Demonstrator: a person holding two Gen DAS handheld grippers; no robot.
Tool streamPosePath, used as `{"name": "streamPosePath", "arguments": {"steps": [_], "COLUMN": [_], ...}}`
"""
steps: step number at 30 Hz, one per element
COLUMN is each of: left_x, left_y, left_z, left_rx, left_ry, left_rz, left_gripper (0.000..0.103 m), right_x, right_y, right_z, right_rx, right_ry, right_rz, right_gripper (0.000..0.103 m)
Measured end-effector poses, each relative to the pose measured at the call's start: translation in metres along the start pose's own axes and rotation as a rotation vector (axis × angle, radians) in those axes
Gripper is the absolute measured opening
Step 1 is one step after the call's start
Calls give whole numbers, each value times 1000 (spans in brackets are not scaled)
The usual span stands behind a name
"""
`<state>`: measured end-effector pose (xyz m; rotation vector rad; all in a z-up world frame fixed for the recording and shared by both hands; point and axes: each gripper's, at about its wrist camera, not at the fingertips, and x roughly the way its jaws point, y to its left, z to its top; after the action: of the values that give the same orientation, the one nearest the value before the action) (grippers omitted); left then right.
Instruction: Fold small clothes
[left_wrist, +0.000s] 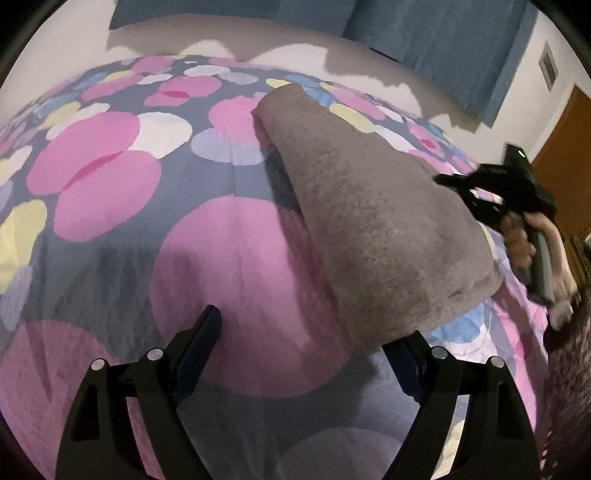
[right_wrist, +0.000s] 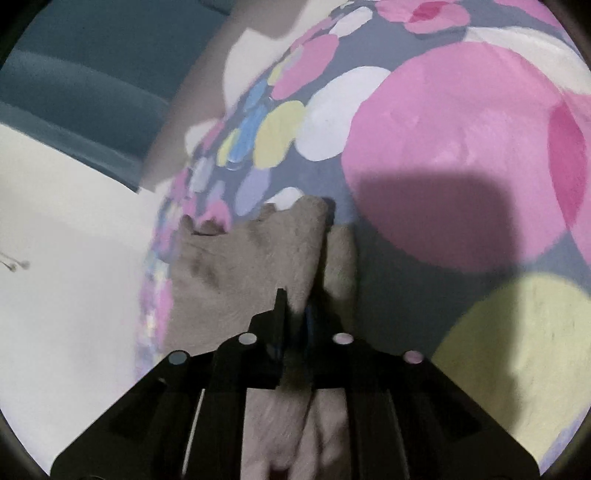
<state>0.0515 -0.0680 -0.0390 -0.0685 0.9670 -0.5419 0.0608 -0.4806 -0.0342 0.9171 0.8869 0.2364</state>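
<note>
A: Garment: one item, grey-brown, fleecy nap. Location: on the bedspread, lying as a long doubled band from the far middle of the bed toward the near right. Layered edge visible at its far end.

B: Bedspread entry?

A: Grey-blue ground, printed with large pink, white, yellow and lilac discs. Covers the whole bed surface in both views.

B: Left gripper?

A: Fingers spread wide. Left finger over bare bedspread, touching nothing that I can see. Right finger sits at the near end of the garment, its tip under or against the cloth edge; which of the two cannot be told.

B: Right gripper?

A: Fingers pressed close together with a fold of the garment pinched between them. Cloth bunches behind the fingers and runs forward from them in two ridges. From the left wrist view the same gripper shows at the right side of the garment, held in the person's right hand; blurred there.

B: Surroundings?

A: Blue curtain beyond the bed, white wall, brown wooden door at far right.
</note>
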Motion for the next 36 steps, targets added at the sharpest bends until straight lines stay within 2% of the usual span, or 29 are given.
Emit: {"name": "streamPosePath", "arguments": {"steps": [2, 5, 6, 10, 13, 17, 23, 25, 27, 29, 33, 36], "left_x": [-1, 0, 0, -1, -1, -1, -2, -2, -2, -3, -6, -15], "left_y": [-1, 0, 1, 0, 0, 1, 1, 1, 1, 1, 3, 5], "left_z": [0, -2, -2, -3, -3, -3, -4, -4, -3, -4, -5, -7], "left_rx": [14, 20, 16, 10, 7, 1, 0, -1, 0, 0, -6, -27], "left_ry": [0, -2, -4, -10, -10, -13, -13, -14, -15, -18, -15, -9], "left_rz": [9, 11, 11, 11, 9, 6, 5, 5, 6, 4, -11, -53], "left_gripper": [83, 83, 83, 83, 83, 83, 83, 83, 83, 83, 83, 83], "right_x": [-23, -50, -58, -65, -56, -45, -34, -31, -29, -32, -52, -64], "right_y": [6, 15, 17, 7, 0, -5, -6, -5, 0, 7, 14, 10], "right_z": [-20, -55, -68, -106, -113, -116, -113, -112, -110, -109, -105, -106], "right_rx": [12, 20, 21, 72, 125, 192, 220, 214, 184, 131, 79, 52], "right_ry": [-5, 15, 23, 86, 124, 118, 61, 54, 48, 34, -15, -24], "right_rz": [49, 110, 100, 71, 80, 82, 102, 94, 61, 19, 10, -17], "right_gripper": [36, 41, 44, 45, 45, 45, 45, 42, 30, 7, 6, 5]}}
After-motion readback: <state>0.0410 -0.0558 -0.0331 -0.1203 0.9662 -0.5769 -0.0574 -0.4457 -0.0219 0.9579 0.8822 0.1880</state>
